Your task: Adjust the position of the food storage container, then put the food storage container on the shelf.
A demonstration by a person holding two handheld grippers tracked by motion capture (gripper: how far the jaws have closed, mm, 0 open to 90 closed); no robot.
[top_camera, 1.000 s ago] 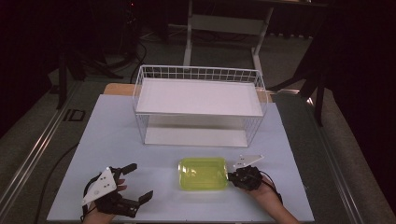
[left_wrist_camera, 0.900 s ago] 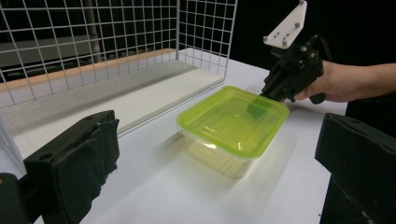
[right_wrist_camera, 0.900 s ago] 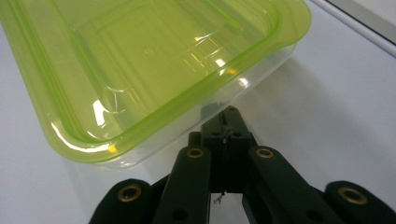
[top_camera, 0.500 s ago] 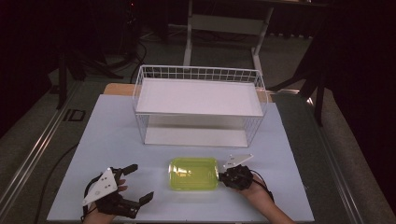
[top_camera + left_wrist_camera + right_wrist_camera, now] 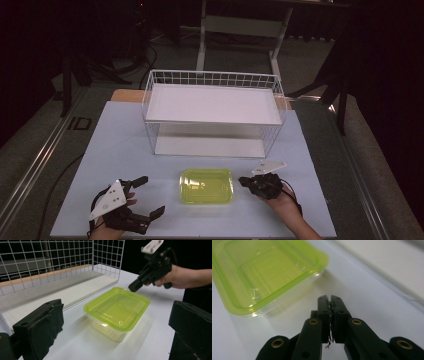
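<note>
Container point(image 5: 265, 275) cut off at frame edge; right gripper point(image 5: 329, 298) closed, empty.

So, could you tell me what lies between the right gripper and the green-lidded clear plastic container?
Nothing: the high view shows bare white tabletop between the right gripper and the container.

Container point(image 5: 206, 186) before basket point(image 5: 214, 80).
</note>
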